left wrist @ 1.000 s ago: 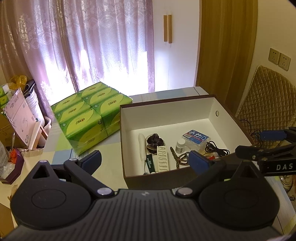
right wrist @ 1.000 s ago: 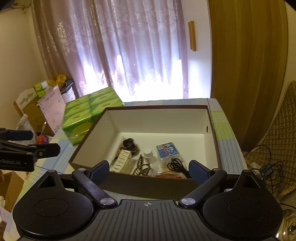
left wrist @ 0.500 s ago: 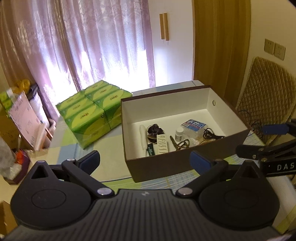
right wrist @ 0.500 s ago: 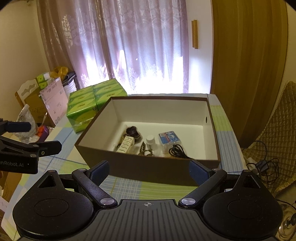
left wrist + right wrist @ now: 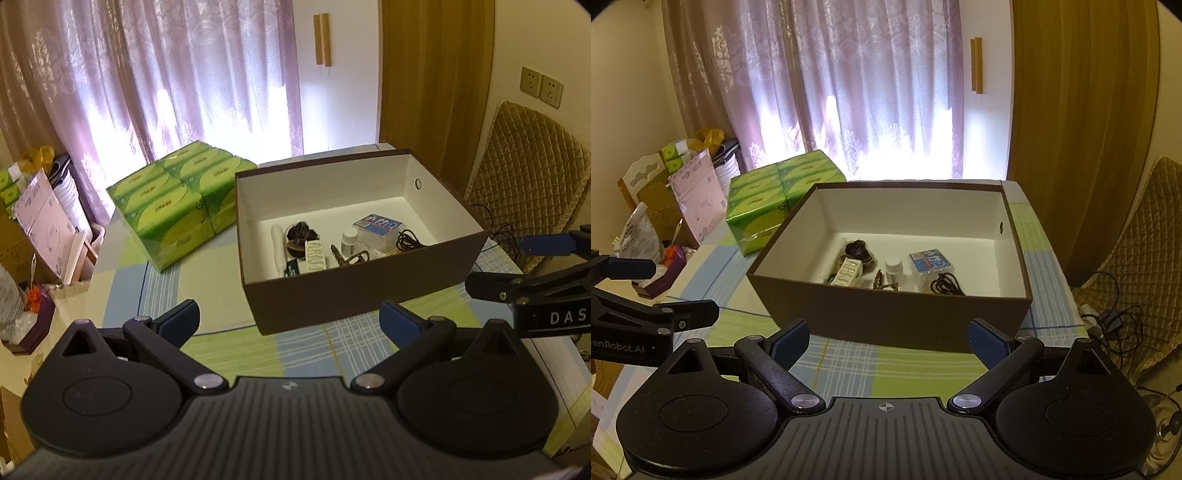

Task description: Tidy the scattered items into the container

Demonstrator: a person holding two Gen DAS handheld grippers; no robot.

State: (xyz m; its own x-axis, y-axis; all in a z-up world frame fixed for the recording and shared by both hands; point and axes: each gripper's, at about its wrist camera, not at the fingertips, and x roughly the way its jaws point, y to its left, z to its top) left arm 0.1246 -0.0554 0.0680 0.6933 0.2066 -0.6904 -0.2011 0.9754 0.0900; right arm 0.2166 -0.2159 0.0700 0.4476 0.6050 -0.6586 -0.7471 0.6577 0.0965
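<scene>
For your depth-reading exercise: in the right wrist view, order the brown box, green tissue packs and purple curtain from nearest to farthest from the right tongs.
1. Brown box, directly ahead.
2. Green tissue packs, behind-left.
3. Purple curtain, far back.

Matt brown cardboard box, white inside; glossy film-wrapped green tissue packs left; checked cloth tablecloth; quilted fabric chair right.
</scene>
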